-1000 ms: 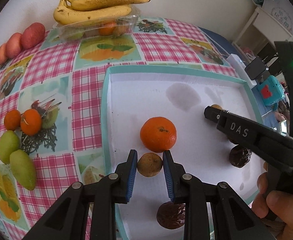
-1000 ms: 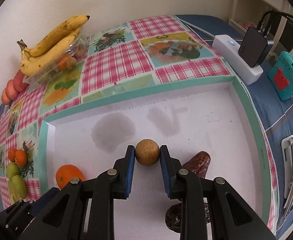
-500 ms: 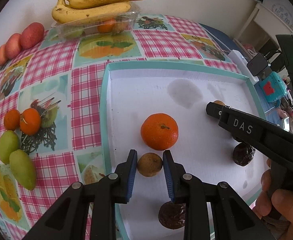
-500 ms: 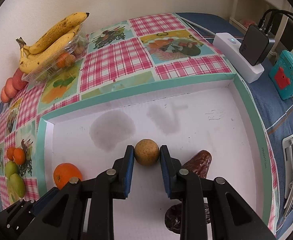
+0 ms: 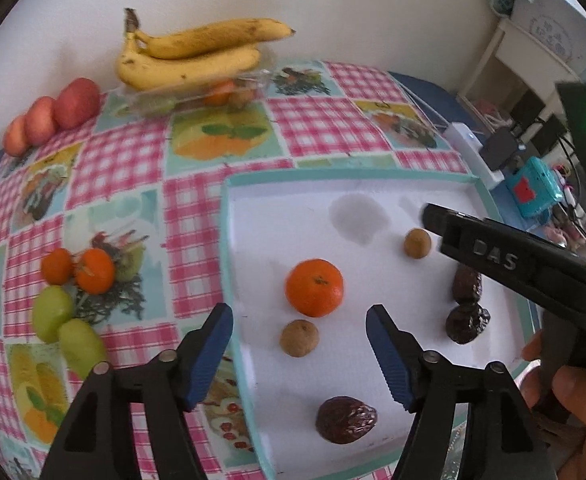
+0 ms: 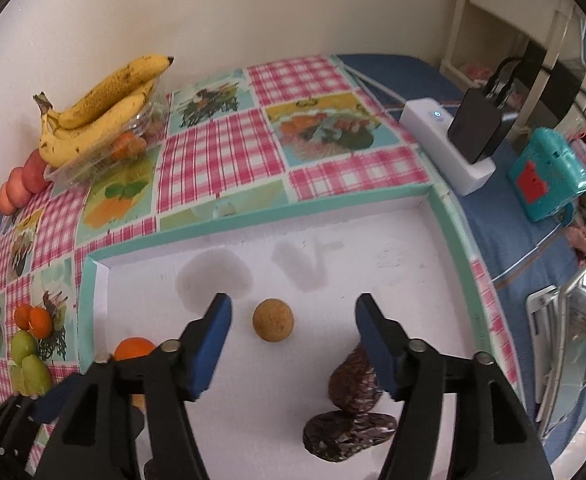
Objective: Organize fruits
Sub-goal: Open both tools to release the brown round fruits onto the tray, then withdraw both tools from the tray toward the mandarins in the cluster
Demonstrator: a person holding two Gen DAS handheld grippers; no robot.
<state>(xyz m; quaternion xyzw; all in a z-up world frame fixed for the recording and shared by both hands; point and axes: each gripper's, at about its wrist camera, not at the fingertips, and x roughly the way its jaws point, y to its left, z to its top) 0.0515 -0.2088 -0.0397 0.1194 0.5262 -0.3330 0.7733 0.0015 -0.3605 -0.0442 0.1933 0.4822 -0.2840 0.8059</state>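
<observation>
A white tray with a teal rim [image 5: 225,240] [image 6: 293,204] holds an orange [image 5: 314,287] [image 6: 133,348], two small brown round fruits and several dark wrinkled dates [image 5: 347,420] [image 6: 353,380]. My left gripper [image 5: 297,314] hovers over one brown fruit [image 5: 299,338]. Its jaws are opening, and the fruit lies on the tray between them, untouched. My right gripper [image 6: 293,306] stands over the other brown fruit [image 6: 273,320] [image 5: 417,243]. Those jaws are opening too, with the pads clear of the fruit. In the left wrist view the right gripper's black finger [image 5: 513,264] reaches in from the right.
Bananas [image 5: 193,56] lie on a clear plastic box at the back, with red fruits [image 5: 53,116] to its left. Small tangerines [image 5: 79,270] and green fruits [image 5: 65,328] sit left of the tray. A white power strip [image 6: 445,148] and a teal box [image 6: 549,176] are at the right. A hand [image 5: 573,400] holds the right gripper.
Both grippers were shut on their brown fruits; now both sets of jaws stand apart and the fruits rest free on the tray. The left gripper has lifted a little.
</observation>
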